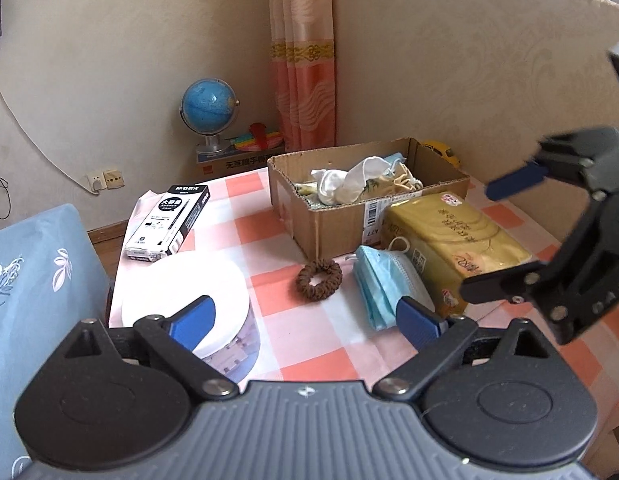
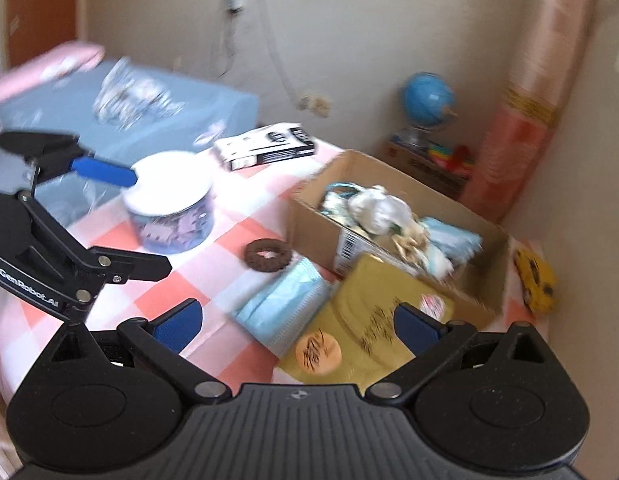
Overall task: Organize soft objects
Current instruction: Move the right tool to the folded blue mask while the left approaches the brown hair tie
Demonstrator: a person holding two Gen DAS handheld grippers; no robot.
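counting: one scrunchie (image 1: 319,280) | one tissue pack (image 1: 453,236) | one cardboard box (image 1: 337,220)

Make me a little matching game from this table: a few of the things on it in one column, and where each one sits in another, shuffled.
Things:
1. brown hair scrunchie
2. blue face masks
3. yellow tissue pack
4. black-and-white pen box

Places:
A. against the front right corner of the cardboard box
B. on the checked cloth just in front of the cardboard box, touching nothing
C. near the table's far left edge, behind the white-lidded jar
D. stacked on the cloth between the scrunchie and the tissue pack

Pairs: 1-B, 2-D, 3-A, 4-C
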